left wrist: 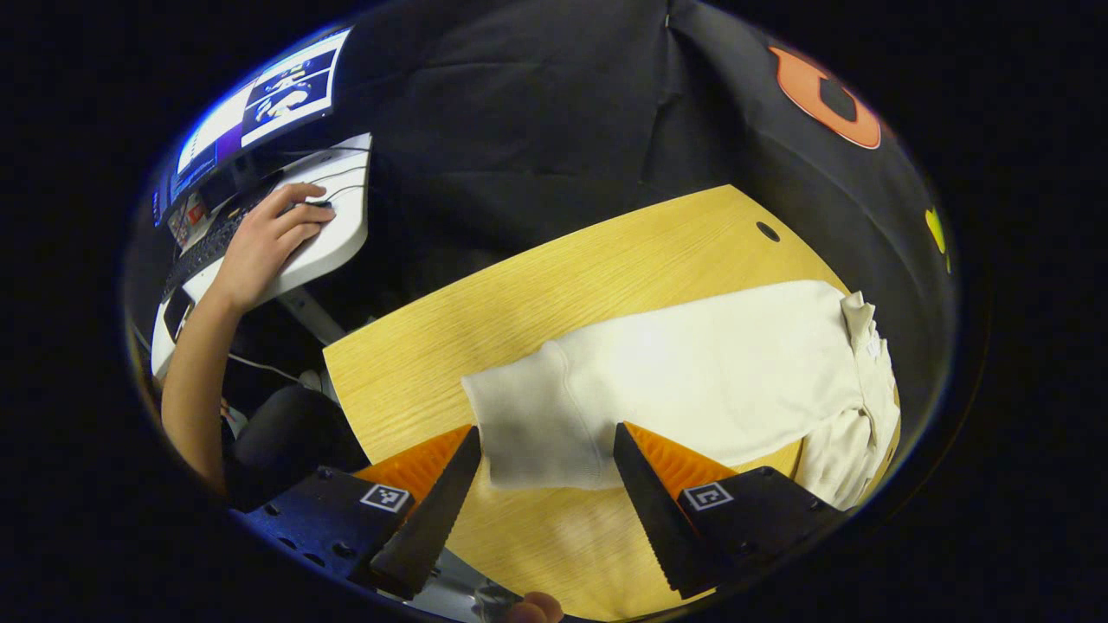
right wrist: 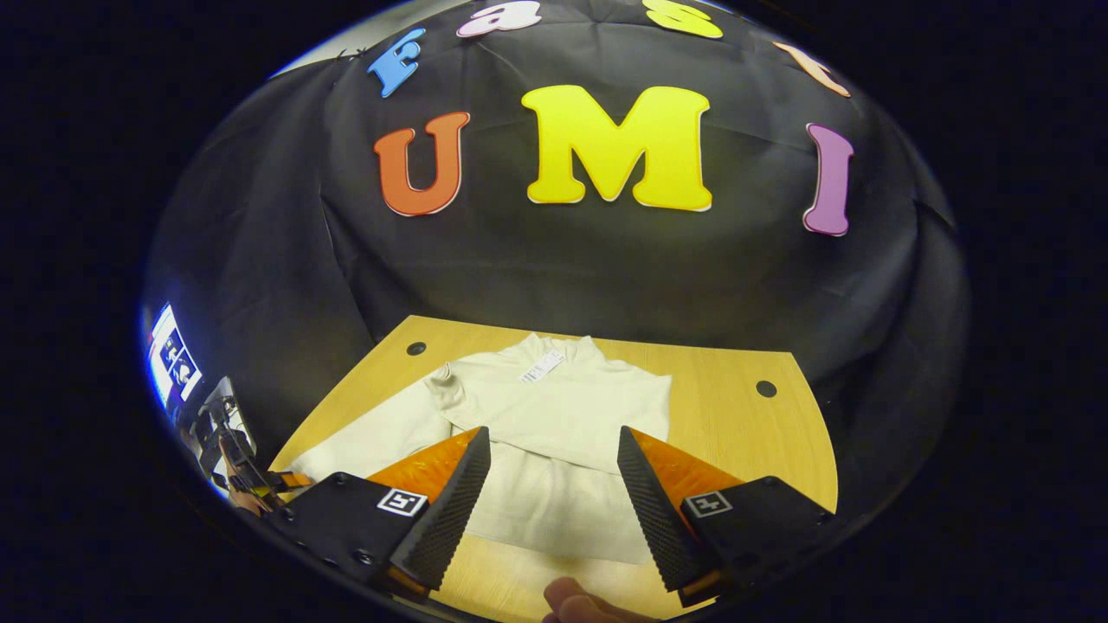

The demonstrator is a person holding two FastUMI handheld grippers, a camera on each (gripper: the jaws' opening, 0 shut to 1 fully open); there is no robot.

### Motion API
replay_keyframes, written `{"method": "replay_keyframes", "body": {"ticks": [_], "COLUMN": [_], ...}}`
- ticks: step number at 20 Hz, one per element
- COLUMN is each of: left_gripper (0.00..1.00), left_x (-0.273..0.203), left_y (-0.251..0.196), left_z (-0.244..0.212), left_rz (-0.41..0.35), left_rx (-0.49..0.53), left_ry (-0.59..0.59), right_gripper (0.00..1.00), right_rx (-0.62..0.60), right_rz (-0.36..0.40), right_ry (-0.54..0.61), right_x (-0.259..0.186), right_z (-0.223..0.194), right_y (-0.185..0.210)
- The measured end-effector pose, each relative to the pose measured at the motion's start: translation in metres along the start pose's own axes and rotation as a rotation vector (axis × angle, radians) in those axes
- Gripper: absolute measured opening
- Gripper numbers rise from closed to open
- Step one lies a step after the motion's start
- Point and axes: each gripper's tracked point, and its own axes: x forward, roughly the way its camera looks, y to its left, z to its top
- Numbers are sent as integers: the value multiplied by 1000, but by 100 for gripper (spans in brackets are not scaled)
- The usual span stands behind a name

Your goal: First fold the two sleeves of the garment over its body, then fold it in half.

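One garment [right wrist: 545, 433] sleeve folded, hem behind right gripper [right wrist: 552, 484] fingers [right wrist: 450, 510]

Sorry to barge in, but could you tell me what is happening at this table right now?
A person is about to fold a cream garment lying on the wooden table. The left tool is open, its fingers straddling the cuff of one outstretched sleeve without gripping it. The right tool is open above the garment's body. Off to the side, someone's hand rests on a desk.

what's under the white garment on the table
The white garment lies flat on the wooden table, whose bare top shows around it. Anything between cloth and table is covered and cannot be seen.
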Motion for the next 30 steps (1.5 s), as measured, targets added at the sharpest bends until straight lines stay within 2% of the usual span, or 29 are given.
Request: {"method": "replay_keyframes", "body": {"ticks": [6,9,10,11,17,19,20,21,22,24,27,28,30], "left_gripper": [96,96,100,94,84,72,63,67,62,44,29,20,13], "left_x": [7,10,10,11,14,14,14,14,14,12,14,13,14], "left_y": [5,4,3,3,1,-3,-4,-4,-5,-7,-11,-12,-12], "left_z": [6,6,5,5,8,9,9,9,8,8,8,9,10], "left_rz": [41,65,70,71,54,26,19,12,6,-8,-26,-29,-34], "left_rx": [-17,55,95,117,120,135,137,138,139,139,124,116,129], "left_ry": [44,104,124,131,160,148,146,144,146,150,141,136,138], "right_gripper": [93,93,92,92,92,92,93,93,92,92,92,92,92], "right_rx": [22,17,13,12,53,55,59,63,68,81,87,85,83], "right_rz": [-19,-18,-12,-8,1,-7,-7,-12,-17,-18,-22,-24,-26], "right_ry": [67,58,54,51,51,58,54,50,51,58,83,85,91], "right_x": [-8,-12,-15,-18,-33,-37,-39,-42,-44,-45,-43,-42,-41], "right_z": [-37,-39,-39,-40,-47,-51,-51,-52,-54,-61,-73,-74,-78], "right_y": [-8,-3,-1,2,-3,-9,-11,-14,-18,-22,-30,-32,-34]}}
